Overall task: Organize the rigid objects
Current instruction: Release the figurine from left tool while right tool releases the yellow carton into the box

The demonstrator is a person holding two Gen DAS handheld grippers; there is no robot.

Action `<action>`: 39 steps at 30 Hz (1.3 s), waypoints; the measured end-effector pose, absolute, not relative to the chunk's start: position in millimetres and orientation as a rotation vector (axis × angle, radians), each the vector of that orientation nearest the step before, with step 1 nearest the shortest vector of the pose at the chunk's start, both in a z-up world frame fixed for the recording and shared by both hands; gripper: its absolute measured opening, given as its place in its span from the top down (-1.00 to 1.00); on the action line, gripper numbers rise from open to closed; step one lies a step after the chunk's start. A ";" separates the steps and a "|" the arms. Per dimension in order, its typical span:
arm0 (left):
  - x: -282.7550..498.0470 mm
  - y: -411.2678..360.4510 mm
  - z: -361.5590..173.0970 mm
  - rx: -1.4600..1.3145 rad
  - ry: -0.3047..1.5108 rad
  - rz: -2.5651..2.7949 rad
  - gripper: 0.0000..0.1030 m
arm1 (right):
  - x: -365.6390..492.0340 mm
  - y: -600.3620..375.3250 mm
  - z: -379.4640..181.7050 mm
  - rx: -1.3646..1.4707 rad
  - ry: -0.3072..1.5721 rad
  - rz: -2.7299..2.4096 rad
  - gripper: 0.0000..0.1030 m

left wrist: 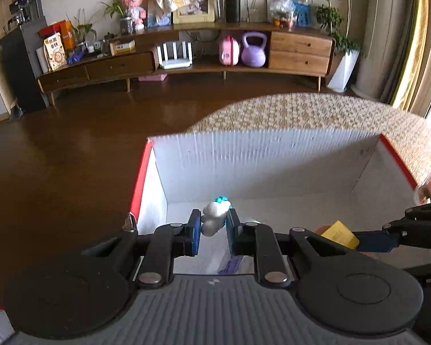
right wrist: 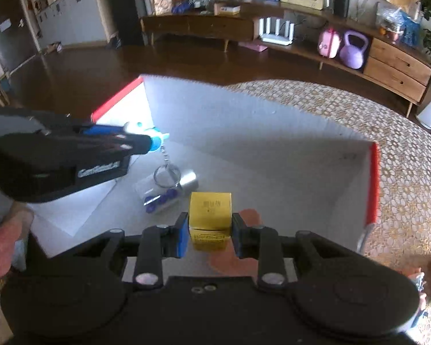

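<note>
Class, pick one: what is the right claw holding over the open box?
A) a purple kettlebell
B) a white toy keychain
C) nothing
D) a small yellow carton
D: the right claw is shut on the yellow carton above the white box.

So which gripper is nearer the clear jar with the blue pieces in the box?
Left. The left gripper hangs above the clear jar, keyring dangling over it; the right gripper, holding the yellow box, sits beside it.
</note>
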State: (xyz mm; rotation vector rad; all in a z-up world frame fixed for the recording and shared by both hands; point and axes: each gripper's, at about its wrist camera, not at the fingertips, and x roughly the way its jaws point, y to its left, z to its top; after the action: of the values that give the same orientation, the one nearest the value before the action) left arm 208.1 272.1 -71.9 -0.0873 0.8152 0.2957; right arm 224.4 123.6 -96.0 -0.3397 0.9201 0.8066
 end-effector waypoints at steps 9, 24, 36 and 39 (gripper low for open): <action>217.1 274.3 -89.4 -0.089 0.934 0.293 0.65 | 210.7 122.1 -98.4 -0.372 0.904 0.839 0.38; 213.5 270.7 -85.2 -0.131 1.022 0.276 0.65 | 201.3 93.3 -71.8 -0.329 0.871 0.838 0.10; 181.7 239.9 -42.1 -0.121 0.894 0.236 0.65 | 180.8 45.4 -33.4 -0.247 0.798 0.858 0.00; 173.3 224.4 -28.7 -0.102 0.853 0.223 0.65 | 175.2 33.0 -25.0 -0.226 0.779 0.855 -0.02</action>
State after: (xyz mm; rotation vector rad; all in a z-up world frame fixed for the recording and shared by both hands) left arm 173.3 224.4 -28.7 -0.1019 0.8534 0.2234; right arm 175.2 33.0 -25.0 -0.2256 0.7793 0.8554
